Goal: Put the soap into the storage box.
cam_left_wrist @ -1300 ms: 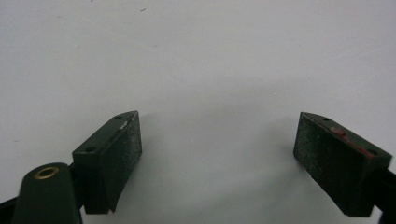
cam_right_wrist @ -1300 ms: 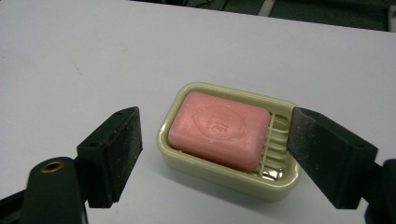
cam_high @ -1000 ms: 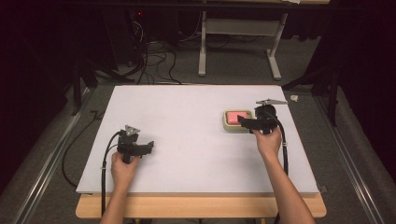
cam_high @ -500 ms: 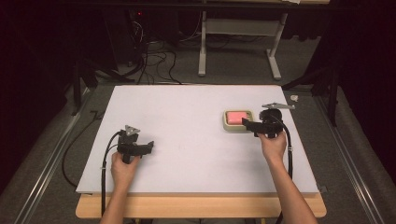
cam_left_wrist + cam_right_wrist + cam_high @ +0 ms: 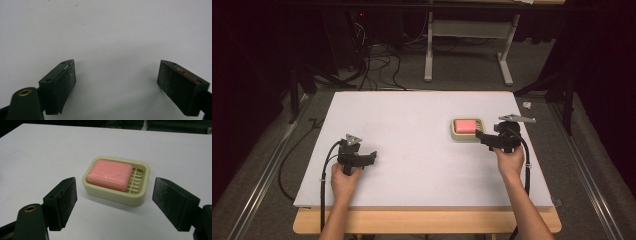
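Soap [image 5: 109, 174] in dish [image 5: 140, 196], right hand-held gripper [image 5: 113, 202] wide open, empty, bare table [image 5: 412, 125] around

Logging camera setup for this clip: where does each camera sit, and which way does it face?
High view: above the person's side, looking forward and down on the table; forearms, left tongs, right tongs.
Left gripper view: on the left tongs, facing bare tabletop.
Right gripper view: on the right tongs, facing the soap dish with pink soap.
Shared: high and right views show the dish.

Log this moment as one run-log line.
right gripper: open, facing soap dish, apart | pink soap bar: in dish | left gripper: open over bare white table
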`<state>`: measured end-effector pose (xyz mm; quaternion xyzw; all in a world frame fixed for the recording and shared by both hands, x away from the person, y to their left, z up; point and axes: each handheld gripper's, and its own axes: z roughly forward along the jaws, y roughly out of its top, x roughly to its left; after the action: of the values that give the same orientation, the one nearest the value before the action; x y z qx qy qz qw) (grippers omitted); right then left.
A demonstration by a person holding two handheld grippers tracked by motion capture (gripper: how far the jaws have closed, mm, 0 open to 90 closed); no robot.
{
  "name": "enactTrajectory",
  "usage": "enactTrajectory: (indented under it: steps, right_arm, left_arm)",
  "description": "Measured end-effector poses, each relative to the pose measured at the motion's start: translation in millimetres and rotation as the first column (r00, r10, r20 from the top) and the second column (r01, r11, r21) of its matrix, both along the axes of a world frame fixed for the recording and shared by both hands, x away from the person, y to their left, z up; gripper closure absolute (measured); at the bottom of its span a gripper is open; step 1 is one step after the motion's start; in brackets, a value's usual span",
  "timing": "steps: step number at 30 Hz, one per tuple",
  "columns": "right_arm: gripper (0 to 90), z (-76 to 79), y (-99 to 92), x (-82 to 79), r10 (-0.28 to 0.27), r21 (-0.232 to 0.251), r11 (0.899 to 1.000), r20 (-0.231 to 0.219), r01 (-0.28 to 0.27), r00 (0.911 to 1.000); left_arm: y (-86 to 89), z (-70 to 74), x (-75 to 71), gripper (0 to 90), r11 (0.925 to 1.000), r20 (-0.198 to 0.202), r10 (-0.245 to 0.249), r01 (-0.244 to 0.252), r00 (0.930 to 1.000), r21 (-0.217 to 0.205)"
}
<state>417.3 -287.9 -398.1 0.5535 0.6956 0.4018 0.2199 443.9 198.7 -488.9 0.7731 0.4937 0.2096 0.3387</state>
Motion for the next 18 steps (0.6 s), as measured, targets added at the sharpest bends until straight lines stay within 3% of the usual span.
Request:
enactTrajectory:
  steps: [18]
  right_arm:
    - [20.8,-2.1,-11.7,-23.9,0.011,0.028,1.0,0.032,-0.012,0.9994]
  left_arm:
    - [0.0,0.0,0.0,15.7,1.0,0.0,0.0,0.0,1.0,0.0]
